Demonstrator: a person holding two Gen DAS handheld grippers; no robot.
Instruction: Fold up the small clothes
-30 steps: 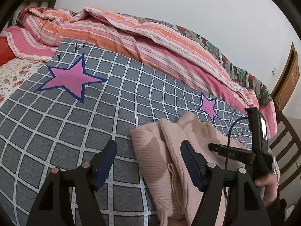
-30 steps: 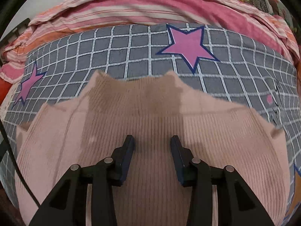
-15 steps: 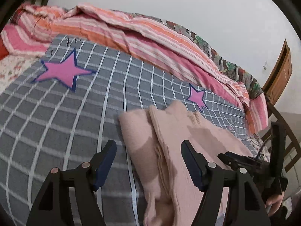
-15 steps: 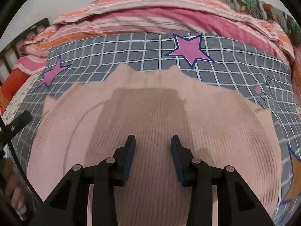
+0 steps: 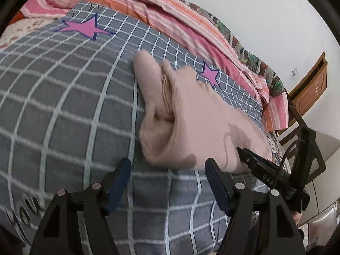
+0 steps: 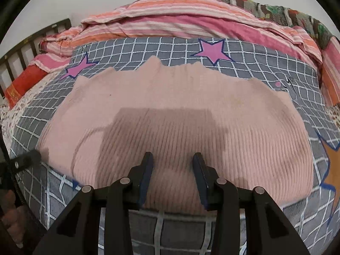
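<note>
The left gripper [image 5: 166, 177] gapes wide, holding nothing — the sweater [image 5: 191, 114] lies on the blanket [image 5: 63, 106] toward 12 o'clock. The right gripper [image 6: 172, 177] stands partly open over the sweater [image 6: 170, 116], gripping nothing.

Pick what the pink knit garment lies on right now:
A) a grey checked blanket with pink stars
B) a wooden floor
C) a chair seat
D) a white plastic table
A: the pink knit garment is spread flat on the grey checked blanket, with a pink star just beyond its far edge.
</note>
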